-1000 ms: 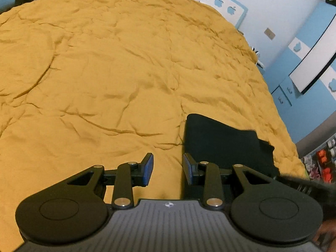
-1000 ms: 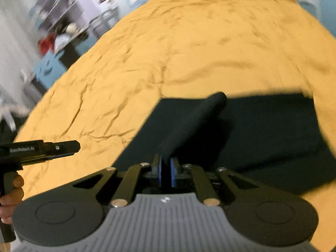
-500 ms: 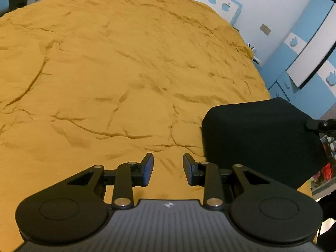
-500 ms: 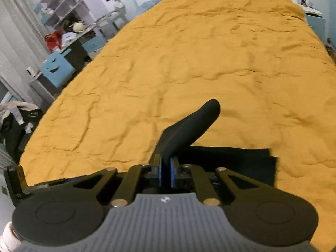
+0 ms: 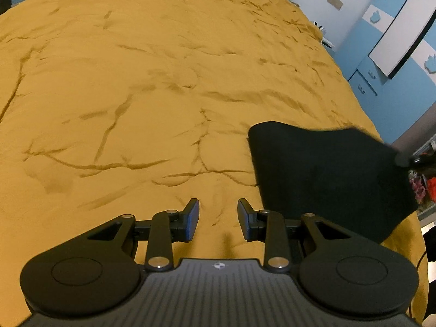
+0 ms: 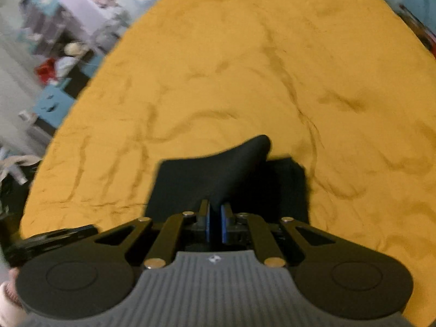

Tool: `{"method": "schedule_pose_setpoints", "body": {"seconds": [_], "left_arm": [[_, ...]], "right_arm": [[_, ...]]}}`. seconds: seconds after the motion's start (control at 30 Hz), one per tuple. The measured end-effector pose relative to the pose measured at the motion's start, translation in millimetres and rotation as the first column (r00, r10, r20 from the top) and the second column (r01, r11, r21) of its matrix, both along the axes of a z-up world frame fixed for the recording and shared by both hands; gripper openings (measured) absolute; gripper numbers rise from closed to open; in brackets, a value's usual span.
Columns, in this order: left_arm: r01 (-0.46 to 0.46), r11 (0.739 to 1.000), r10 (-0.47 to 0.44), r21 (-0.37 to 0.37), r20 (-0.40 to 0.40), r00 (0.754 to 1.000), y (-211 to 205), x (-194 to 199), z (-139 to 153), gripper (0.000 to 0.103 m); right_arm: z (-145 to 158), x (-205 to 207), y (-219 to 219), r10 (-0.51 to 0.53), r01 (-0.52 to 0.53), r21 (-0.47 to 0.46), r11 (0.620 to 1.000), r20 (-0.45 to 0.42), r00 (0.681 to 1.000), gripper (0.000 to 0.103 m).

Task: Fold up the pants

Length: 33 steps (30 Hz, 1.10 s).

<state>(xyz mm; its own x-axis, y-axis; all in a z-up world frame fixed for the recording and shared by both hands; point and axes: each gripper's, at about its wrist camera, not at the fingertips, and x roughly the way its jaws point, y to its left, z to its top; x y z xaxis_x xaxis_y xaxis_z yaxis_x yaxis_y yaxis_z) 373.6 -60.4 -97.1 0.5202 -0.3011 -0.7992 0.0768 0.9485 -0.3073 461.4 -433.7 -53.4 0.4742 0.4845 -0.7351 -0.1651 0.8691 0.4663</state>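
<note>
The black pants (image 5: 327,174) hang as a folded dark panel over the right side of the mustard bedspread (image 5: 136,95), lifted at the corner on the right. My left gripper (image 5: 218,219) stands open over bare bedspread, just left of the pants, with nothing between its blue pads. In the right wrist view my right gripper (image 6: 215,222) is shut on a fold of the black pants (image 6: 218,174), which rise in a hump ahead of the fingers; more dark cloth lies beneath on the bedspread (image 6: 272,68).
Blue and white cabinets (image 5: 395,41) stand past the bed's right edge. Blurred shelves and a blue drawer unit (image 6: 51,100) line the room left of the bed. The other gripper's black body (image 6: 51,237) and a hand (image 6: 8,286) show at lower left.
The right gripper has carried the pants across the bed; they went from lying spread out to a lifted, smaller bundle. The left gripper slid over the bedspread, still open.
</note>
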Motion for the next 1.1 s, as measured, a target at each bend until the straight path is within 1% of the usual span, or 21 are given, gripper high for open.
{"method": "schedule_pose_setpoints", "body": {"seconds": [0.03, 0.07, 0.1, 0.17, 0.2, 0.23, 0.27, 0.3, 0.43, 0.47, 0.53, 0.6, 0.63, 0.67, 0.7, 0.73, 0.8, 0.93, 1.07, 1.1], "left_arm": [[0.004, 1.000, -0.004, -0.004, 0.000, 1.000, -2, 2, -1, 0.037], [0.012, 1.000, -0.012, -0.007, 0.000, 1.000, -6, 3, -3, 0.037], [0.017, 1.000, -0.017, -0.008, -0.002, 1.000, -8, 4, -4, 0.037], [0.027, 1.000, -0.027, -0.003, -0.009, 1.000, -15, 6, -9, 0.037], [0.032, 0.999, -0.032, -0.001, -0.015, 0.999, -18, 7, -11, 0.037], [0.039, 0.999, -0.039, 0.002, -0.022, 0.999, -20, 7, -13, 0.037], [0.044, 0.999, -0.044, 0.005, -0.025, 0.999, -22, 7, -15, 0.037], [0.049, 0.999, -0.048, 0.009, -0.027, 0.998, -23, 6, -16, 0.037], [0.056, 0.998, -0.056, 0.007, -0.027, 0.998, -27, 8, -14, 0.037], [0.057, 0.998, -0.057, 0.000, -0.024, 0.998, -28, 8, -13, 0.037], [0.069, 0.998, -0.069, -0.013, -0.012, 0.998, -33, 6, -10, 0.037], [0.077, 0.997, -0.078, -0.004, -0.003, 0.997, -41, 4, -9, 0.037], [0.083, 0.996, -0.083, 0.011, 0.004, 0.997, -45, 2, -7, 0.037], [0.088, 0.996, -0.089, 0.025, 0.008, 0.996, -50, 0, -5, 0.037], [0.095, 0.995, -0.096, 0.042, 0.011, 0.995, -55, -3, -3, 0.037], [0.103, 0.993, -0.104, 0.055, 0.015, 0.994, -60, -5, 0, 0.037], [0.122, 0.989, -0.125, 0.087, 0.031, 0.992, -70, -10, 6, 0.037], [0.153, 0.980, -0.159, 0.128, 0.042, 0.986, -92, -19, 17, 0.037], [0.185, 0.970, -0.194, 0.156, 0.045, 0.980, -112, -29, 19, 0.037], [0.192, 0.969, -0.200, 0.156, 0.037, 0.979, -116, -32, 17, 0.037]], "right_arm": [[1, -1, -2, 0.005, -0.005, -0.007, 1.000, 0.006, 1.000, 0.002], [-2, -1, -6, -0.002, 0.002, -0.036, 0.999, -0.004, 1.000, 0.002], [-11, 0, -10, -0.015, 0.013, -0.079, 0.997, -0.025, 1.000, 0.002], [-38, 3, -20, -0.060, 0.049, -0.129, 0.990, -0.081, 0.995, 0.002], [-48, 4, -25, -0.087, 0.073, -0.131, 0.989, -0.101, 0.991, 0.002], [-60, 3, -33, -0.119, 0.106, -0.108, 0.988, -0.116, 0.986, 0.002], [-64, 2, -36, -0.130, 0.120, -0.087, 0.989, -0.119, 0.984, 0.002], [-66, 0, -37, -0.132, 0.123, -0.077, 0.989, -0.116, 0.984, 0.002], [-48, -6, -36, -0.118, 0.115, -0.046, 0.992, -0.077, 0.990, 0.002], [-49, -7, -35, -0.121, 0.115, -0.069, 0.991, -0.083, 0.989, 0.002], [-62, -6, -29, -0.118, 0.099, -0.162, 0.982, -0.109, 0.987, 0.002], [-78, -8, -28, -0.125, 0.101, -0.182, 0.978, -0.127, 0.984, 0.003], [-80, -11, -29, -0.141, 0.118, -0.179, 0.977, -0.117, 0.983, 0.004], [-78, -15, -28, -0.149, 0.130, -0.186, 0.974, -0.096, 0.984, 0.009], [-73, -19, -26, -0.154, 0.135, -0.213, 0.968, -0.073, 0.985, 0.016], [-65, -25, -20, -0.150, 0.135, -0.256, 0.957, -0.040, 0.988, 0.018], [-51, -34, -9, -0.119, 0.116, -0.318, 0.941, 0.011, 0.993, 0.018], [-28, -52, 9, -0.049, 0.072, -0.384, 0.920, 0.070, 0.996, 0.018], [-22, -70, 26, 0.016, 0.028, -0.432, 0.902, 0.098, 0.995, 0.019], [-26, -73, 32, 0.034, 0.016, -0.446, 0.895, 0.102, 0.994, 0.021]]}}
